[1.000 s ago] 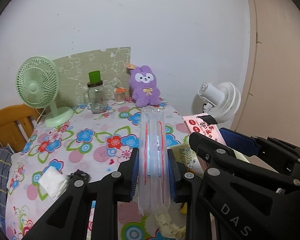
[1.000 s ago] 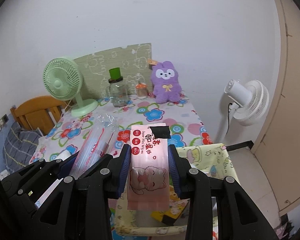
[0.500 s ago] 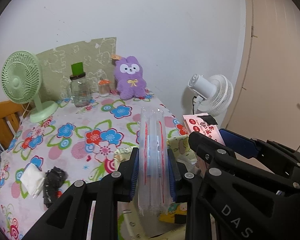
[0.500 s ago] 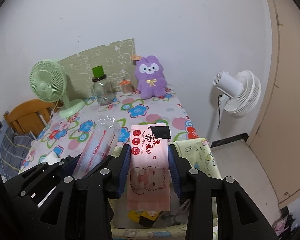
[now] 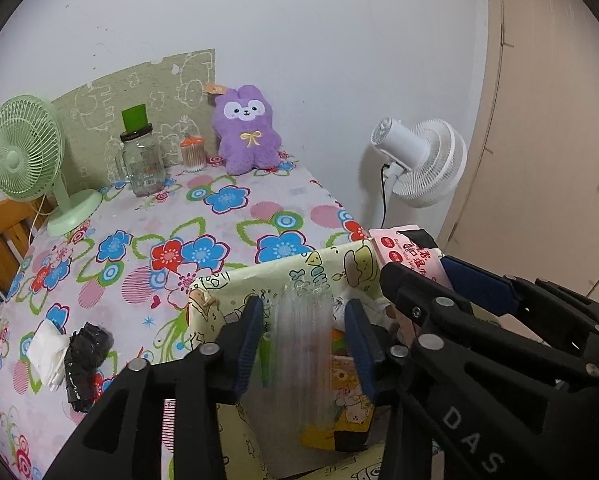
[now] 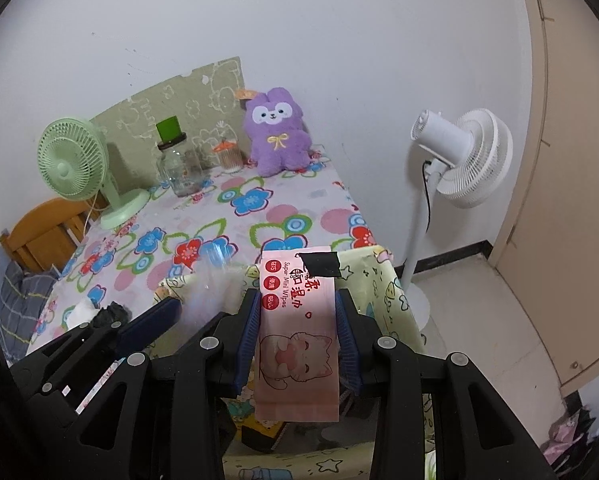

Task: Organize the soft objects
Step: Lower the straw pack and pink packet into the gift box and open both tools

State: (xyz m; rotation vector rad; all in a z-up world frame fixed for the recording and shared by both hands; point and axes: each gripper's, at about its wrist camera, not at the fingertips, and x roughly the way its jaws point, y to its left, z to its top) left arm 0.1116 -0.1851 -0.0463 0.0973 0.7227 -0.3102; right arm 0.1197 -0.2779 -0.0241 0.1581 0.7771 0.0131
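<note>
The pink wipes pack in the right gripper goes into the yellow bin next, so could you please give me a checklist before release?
1. Right gripper clamped on pink wipes pack: ok.
2. Pack over the yellow fabric bin: ok.
3. Left gripper, jaws just opening, has let go of the clear plastic pack: ok.
4. Clear pack settled in bin: cannot tell, blurred.
5. Room left in bin: cannot tell.

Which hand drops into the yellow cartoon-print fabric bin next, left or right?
Right. The right gripper is shut on the pink wet-wipes pack above the yellow cartoon-print fabric bin. The left gripper has just been opening; the clear plastic packet, blurred, sits loose between its fingers over the bin.
</note>
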